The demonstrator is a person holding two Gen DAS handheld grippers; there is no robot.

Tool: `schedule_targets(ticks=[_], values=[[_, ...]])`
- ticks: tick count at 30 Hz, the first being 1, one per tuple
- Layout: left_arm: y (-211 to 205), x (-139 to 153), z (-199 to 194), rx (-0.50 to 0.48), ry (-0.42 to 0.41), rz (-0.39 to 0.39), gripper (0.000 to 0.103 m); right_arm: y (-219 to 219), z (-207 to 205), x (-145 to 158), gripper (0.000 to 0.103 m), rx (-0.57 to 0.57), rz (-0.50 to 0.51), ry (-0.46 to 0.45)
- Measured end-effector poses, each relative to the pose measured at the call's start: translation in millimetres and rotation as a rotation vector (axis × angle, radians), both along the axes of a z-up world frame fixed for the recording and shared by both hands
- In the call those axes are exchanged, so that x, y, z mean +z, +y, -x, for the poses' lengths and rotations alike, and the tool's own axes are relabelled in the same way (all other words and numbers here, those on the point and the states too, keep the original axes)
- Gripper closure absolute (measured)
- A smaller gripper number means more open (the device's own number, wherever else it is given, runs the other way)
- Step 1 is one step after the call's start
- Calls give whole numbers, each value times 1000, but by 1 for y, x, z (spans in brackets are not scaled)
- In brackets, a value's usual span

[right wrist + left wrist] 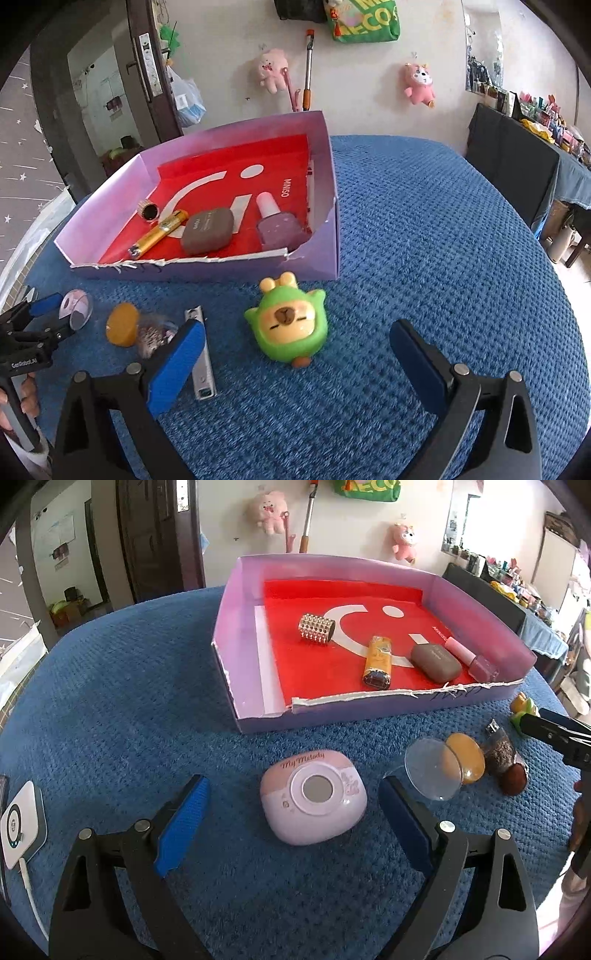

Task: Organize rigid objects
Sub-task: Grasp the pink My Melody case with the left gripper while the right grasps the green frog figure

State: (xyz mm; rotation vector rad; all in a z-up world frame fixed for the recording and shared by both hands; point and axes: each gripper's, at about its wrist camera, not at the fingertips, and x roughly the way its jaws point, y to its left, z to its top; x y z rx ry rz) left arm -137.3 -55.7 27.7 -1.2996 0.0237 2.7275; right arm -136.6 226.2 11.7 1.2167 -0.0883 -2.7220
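Note:
A purple box (236,686) with a red liner holds a studded cylinder (316,628), a yellow lighter (377,661), a grey-brown case (436,662) and a pink nail polish bottle (472,659). My left gripper (294,812) is open around a pink My Melody device (314,796) on the blue cloth. My right gripper (297,345) is open, with a green capybara toy (290,325) between its fingers. A nail clipper (201,360) lies by its left finger (177,365). The box (325,254) shows in the right wrist view too.
A clear domed lid (432,768), an amber disc (466,757) and a brown-capped jar (506,762) lie right of the pink device. A white charger (20,823) sits at the far left. The blue cloth (443,240) stretches right of the box.

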Motion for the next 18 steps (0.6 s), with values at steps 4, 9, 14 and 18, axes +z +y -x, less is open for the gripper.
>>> schedule_targets(ticks=[4,9,14,18], values=[[0,-1,3,-10,-13,-29,17,1,8,-4,13,17,12,-20],[-1,-2,6,-2,-16,-43,33,1,13,-6,19,27,20,-23],[2,-1,4,-28,-10,-60,49,1,16,-9,51,47,43,-34],[4,8,-6,-49,11,-80,49,-2,11,-8,53,71,54,-19]])
